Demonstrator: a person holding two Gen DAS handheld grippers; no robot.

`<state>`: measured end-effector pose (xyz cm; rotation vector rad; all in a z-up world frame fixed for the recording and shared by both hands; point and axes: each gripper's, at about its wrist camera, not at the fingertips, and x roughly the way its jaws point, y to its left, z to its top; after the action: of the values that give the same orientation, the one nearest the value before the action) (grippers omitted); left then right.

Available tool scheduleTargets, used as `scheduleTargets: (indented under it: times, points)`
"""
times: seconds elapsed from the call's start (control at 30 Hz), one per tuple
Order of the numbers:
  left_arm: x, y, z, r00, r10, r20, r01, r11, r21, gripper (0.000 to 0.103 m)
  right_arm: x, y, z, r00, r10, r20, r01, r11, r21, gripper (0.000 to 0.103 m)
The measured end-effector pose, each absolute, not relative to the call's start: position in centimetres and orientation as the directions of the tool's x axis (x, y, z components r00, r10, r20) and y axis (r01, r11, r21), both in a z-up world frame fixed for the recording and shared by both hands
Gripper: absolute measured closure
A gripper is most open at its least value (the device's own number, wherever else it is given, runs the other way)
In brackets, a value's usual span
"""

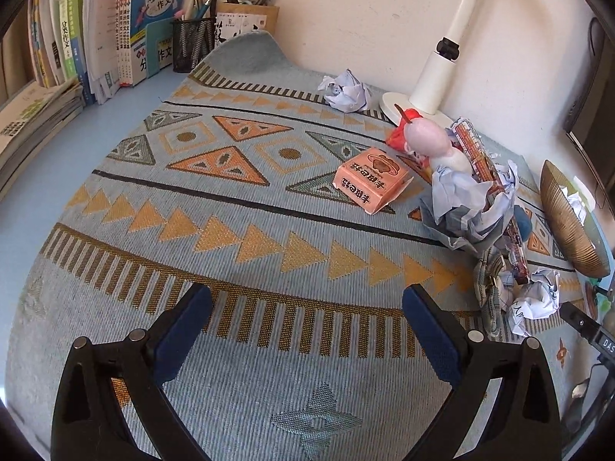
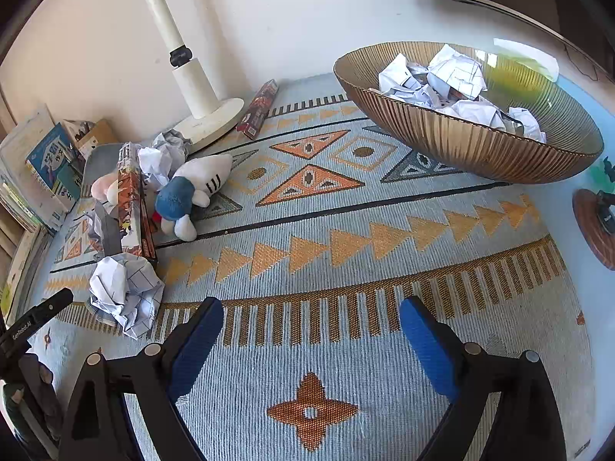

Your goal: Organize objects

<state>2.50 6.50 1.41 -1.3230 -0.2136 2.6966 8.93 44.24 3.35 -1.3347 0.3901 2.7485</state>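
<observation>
Desk mat half cleared, both grippers empty

Patterned mat [image 2: 346,230] covers the desk, wall behind. Left gripper [image 1: 307,326] and right gripper [image 2: 311,330] hang released over bare weave, nothing between the pads. Crumpled paper [image 2: 123,292] lies just beside our left gripper; more fills the gold bowl [image 2: 480,153]. Risk: grabbing into the pile near the lamp [image 2: 200,107] snags the plush toy [image 2: 192,192] or topples the long box [image 2: 132,207]

The mat [image 2: 346,230] covers the desk; the bowl [image 2: 480,153] stands at its far right corner with crumpled papers [image 2: 453,77] in it; the lamp base [image 2: 209,117] sits at the far edge; a plush toy [image 2: 192,192], long boxes [image 2: 132,207] and paper balls [image 2: 123,288] cluster along the left edge; books [image 1: 96,38] line the desk's far left corner.
</observation>
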Motion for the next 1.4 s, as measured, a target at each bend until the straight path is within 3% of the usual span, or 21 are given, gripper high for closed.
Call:
scheduleTargets:
  times: [1.4]
  points:
    - [2.0, 8.8, 0.4, -0.577, 0.047, -0.816, -0.061, -0.998, -0.015, 0.001, 9.0, 44.3, 3.4, -0.627, -0.058, -0.777, -0.172, -0.962, 0.211, 0.008]
